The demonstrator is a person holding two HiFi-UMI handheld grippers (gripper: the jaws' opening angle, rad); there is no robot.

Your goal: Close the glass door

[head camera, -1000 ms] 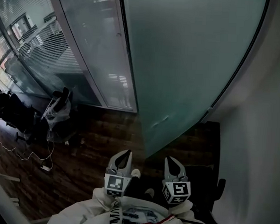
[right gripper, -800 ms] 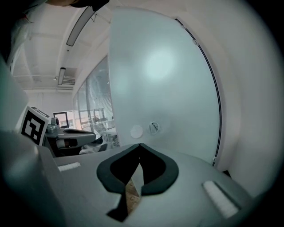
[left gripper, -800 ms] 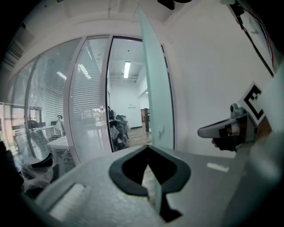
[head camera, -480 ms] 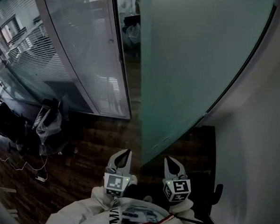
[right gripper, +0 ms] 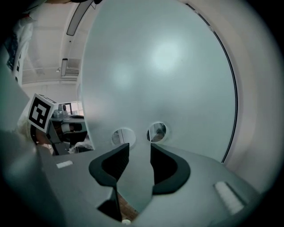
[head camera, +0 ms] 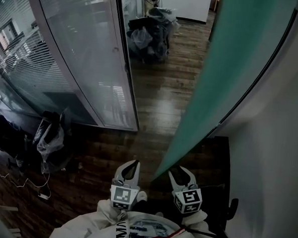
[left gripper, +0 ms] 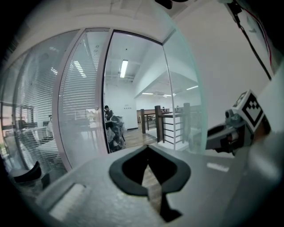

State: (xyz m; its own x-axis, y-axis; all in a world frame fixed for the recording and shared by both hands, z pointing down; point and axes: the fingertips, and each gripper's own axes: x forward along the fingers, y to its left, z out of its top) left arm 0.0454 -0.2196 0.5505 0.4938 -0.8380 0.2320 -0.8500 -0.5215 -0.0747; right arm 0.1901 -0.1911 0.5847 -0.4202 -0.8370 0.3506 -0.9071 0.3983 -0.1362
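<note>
Approach looks to be the step in hand. The glass door (head camera: 227, 70) stands swung well open, a frosted greenish pane ahead of and to the right of the right gripper (head camera: 180, 172). Its free edge runs down just left of those fingers and ends between the two grippers in the head view. The right gripper's fingers have just been opening and stand wide apart. The pane shows through the gap in front of the tips, but neither pad presses on it and nothing is clamped. The left gripper (head camera: 130, 166) has its fingers closed tip to tip on nothing, with only wooden floor (head camera: 160, 99) and the open doorway straight ahead of them. To my eye none of the closing is done yet. The next move probably calls for the right fingers to get a purchase on the door, either at its free edge or at the round holes (right gripper: 123, 136) just beyond the tips. They would then swing the pane leftward across the doorway toward the post of the glass wall (head camera: 77, 51), ahead and left of the left fingers. Smooth glass may slip, so a firm hold matters. Counted: one swinging door, two round holes in it, one fixed glass wall with blinds behind it, one doorway, two grippers.
</note>
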